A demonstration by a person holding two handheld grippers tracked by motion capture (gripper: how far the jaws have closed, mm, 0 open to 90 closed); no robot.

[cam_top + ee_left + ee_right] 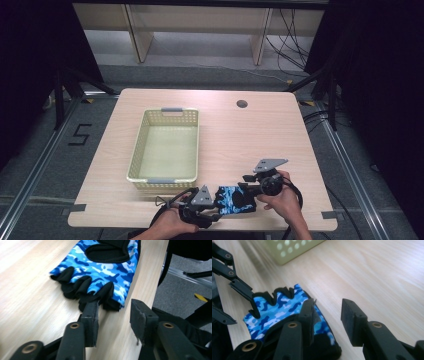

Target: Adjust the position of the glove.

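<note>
Lying flat near the front edge of the table [225, 130] is a blue and black glove [235, 200], just in front of the basket [165, 150]. The left gripper [113, 315] sits at the glove's finger end, jaws spread apart, one jaw maybe touching a finger tip. The right gripper [328, 315] sits at the glove's other end, jaws also spread, holding nothing.
</note>
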